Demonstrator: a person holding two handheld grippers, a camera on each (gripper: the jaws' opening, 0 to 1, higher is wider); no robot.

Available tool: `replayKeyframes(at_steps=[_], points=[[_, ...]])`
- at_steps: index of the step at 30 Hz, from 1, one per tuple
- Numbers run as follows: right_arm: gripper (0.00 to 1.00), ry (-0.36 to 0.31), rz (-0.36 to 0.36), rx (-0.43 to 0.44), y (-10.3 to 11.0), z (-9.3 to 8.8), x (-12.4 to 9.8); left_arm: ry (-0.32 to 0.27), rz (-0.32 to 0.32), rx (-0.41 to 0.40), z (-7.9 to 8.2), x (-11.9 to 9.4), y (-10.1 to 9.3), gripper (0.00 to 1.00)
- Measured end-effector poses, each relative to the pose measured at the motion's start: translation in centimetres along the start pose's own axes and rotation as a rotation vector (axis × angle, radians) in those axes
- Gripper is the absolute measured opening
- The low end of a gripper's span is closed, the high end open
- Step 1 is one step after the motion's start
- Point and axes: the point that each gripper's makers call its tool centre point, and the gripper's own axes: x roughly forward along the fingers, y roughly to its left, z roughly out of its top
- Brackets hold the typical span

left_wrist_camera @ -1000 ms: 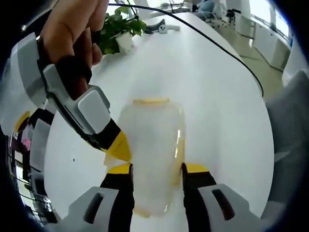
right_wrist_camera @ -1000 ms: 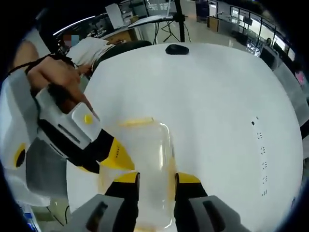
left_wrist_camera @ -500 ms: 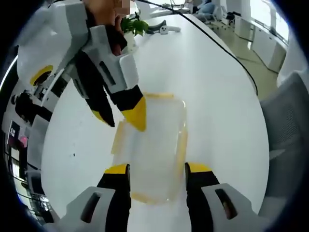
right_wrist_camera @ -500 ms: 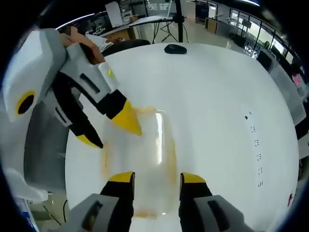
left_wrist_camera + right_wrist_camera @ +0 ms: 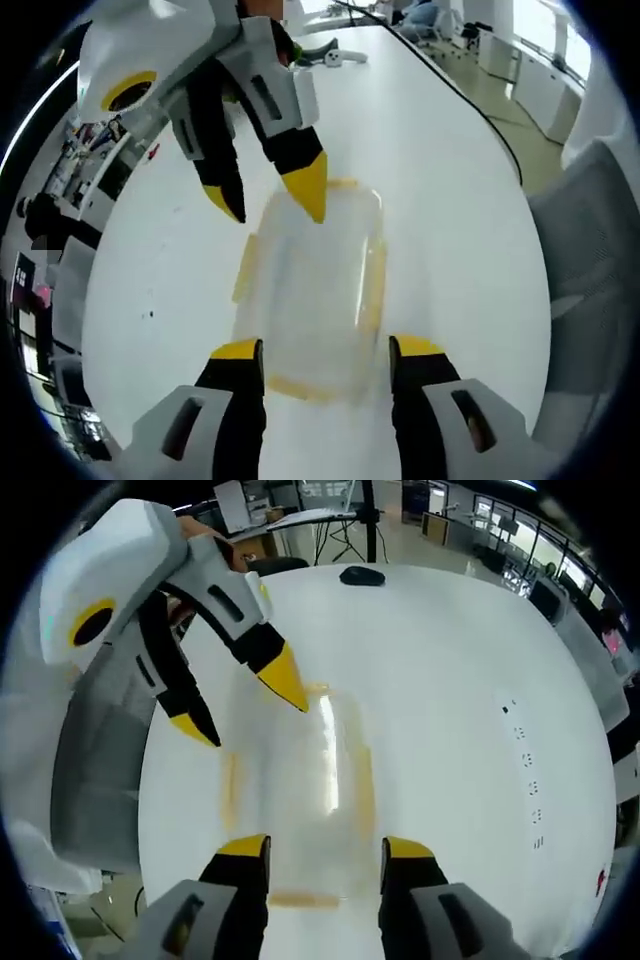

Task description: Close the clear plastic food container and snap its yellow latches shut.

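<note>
Container (image 5: pixel 310 285) of clear plastic lies flat on the white tabletop (image 5: pixel 450 200), its yellow latches (image 5: pixel 374 290) along the sides. The left gripper (image 5: pixel 325 352) hangs above its near end with jaws apart, holding nothing. The right gripper (image 5: pixel 318 846) is also open and empty, tips spread over the container. A black mouse (image 5: pixel 361 576) lies near the far edge of the tabletop.
</note>
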Motion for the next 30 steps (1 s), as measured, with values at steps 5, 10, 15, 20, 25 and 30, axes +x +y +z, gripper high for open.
replayKeyframes(at_steps=[5,10,15,20,25,30], points=[[0.46,-0.003,-0.009,-0.003,0.5,-0.2,-0.2,0.011,-0.001,0.011,-0.4,-0.2,0.3,0.52],[0.48,0.006,-0.020,-0.014,0.9,-0.7,-0.1,0.010,-0.017,0.004,-0.6,-0.2,0.2,0.57],[0.50,0.003,-0.028,-0.016,1.4,-1.0,0.1,0.012,-0.012,0.016,-0.5,-0.2,0.4,0.57],[0.57,-0.008,-0.042,-0.017,1.9,-0.9,0.3,0.012,-0.007,0.020,-0.5,-0.2,0.7,0.60],[0.61,-0.017,-0.063,-0.034,2.2,-0.9,0.5,0.025,-0.002,0.019,-0.8,-0.1,1.2,0.60],[0.65,-0.014,-0.080,-0.047,2.5,-1.2,0.7,0.029,0.003,0.026,-1.0,0.1,1.7,0.66]])
